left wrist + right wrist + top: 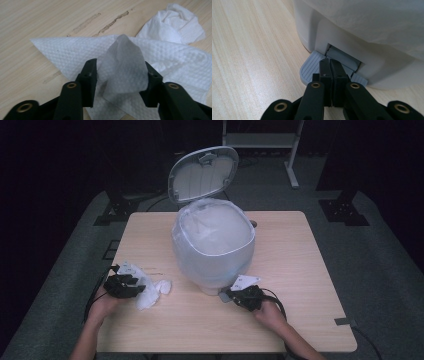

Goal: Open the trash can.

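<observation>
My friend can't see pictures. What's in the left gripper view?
Two black jaws of the left gripper stand on either side of a raised fold of a white paper towel spread on a wooden table. A crumpled tissue lies behind it.

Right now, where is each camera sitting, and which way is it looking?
High view: sits above the person's side, looking forward and down at the table, the bin with its lid up; both forearms, left gripper, right gripper.
Left gripper view: rides the left gripper, looking along its jaws, which flank a raised fold of paper towel.
Right gripper view: rides the right gripper, jaws shut, facing the bin's pedal.
Shared: the high view and left gripper view both show the paper towel.
</observation>
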Demonstrator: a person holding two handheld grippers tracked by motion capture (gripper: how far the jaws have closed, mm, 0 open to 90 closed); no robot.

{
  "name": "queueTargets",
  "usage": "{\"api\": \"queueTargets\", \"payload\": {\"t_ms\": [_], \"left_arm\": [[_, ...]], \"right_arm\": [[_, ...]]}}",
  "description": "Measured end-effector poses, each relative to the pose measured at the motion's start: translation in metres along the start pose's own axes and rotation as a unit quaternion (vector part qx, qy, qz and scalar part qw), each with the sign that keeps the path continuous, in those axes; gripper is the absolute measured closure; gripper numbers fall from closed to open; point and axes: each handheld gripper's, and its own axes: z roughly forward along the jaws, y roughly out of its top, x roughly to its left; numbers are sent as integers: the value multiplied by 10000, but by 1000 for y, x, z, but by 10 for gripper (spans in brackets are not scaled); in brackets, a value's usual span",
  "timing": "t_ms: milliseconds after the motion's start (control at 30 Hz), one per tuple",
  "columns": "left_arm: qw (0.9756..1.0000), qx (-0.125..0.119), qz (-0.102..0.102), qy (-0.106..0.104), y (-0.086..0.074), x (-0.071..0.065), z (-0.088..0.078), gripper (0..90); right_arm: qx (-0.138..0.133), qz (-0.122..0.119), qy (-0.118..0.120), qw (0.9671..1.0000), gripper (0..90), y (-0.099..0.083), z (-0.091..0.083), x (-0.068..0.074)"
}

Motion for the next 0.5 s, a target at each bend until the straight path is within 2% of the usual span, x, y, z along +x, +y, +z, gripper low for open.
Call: {"api": "queueTargets", "payload": {"t_ms": [100,200,233,300,500], "left_arm": [[9999,75,64,-41,1,0,3,625],[9999,44,0,-116,1,1,4,652],[9997,20,-46,-238,0,3,4,674],[9995,-14,-50,-313,-1,3,4,730],[9996,-5,118,-269,2,1,2,838]], "right_arm": [[-12,-4,-2,10000,884,0,0,0],[-10,-11,-13,10000,884,0,0,0],[-8,-12,-11,10000,884,0,0,0],[-15,-18,-9,10000,884,0,0,0],[-19,-17,-19,10000,884,0,0,1]]}}
